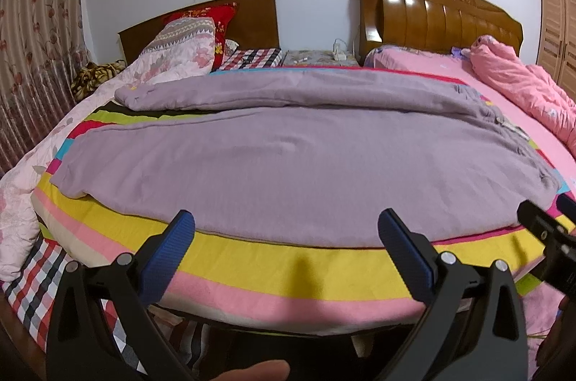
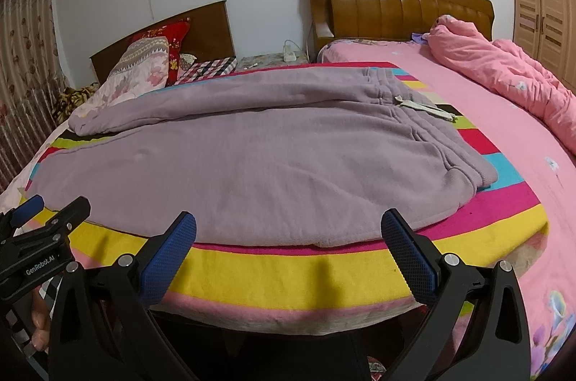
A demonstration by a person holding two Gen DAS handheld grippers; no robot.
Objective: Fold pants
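Note:
Mauve sweatpants point(image 1: 288, 150) point(image 2: 252, 157) lie spread flat on a striped blanket point(image 1: 273, 262) point(image 2: 288, 276), legs pointing left and waistband to the right with a pale drawstring point(image 2: 424, 107). The far leg is slightly rumpled, with its cuff at the left point(image 1: 126, 94). My left gripper point(image 1: 286, 229) hovers open at the pants' near edge with nothing between its blue pads. My right gripper point(image 2: 288, 229) is open too, just short of the same near edge, closer to the waistband. Each gripper shows at the margin of the other's view: the right gripper point(image 1: 547, 229) and the left gripper point(image 2: 46, 219).
The blanket covers a bed's near corner. A pink duvet point(image 2: 504, 71) is bunched at the right, and a floral quilt with pillows point(image 1: 180, 57) lies at the left. Two wooden headboards point(image 2: 399, 6), a small nightstand point(image 1: 320, 57), a wardrobe point(image 2: 540, 3) and curtains point(image 1: 32, 57) surround the beds.

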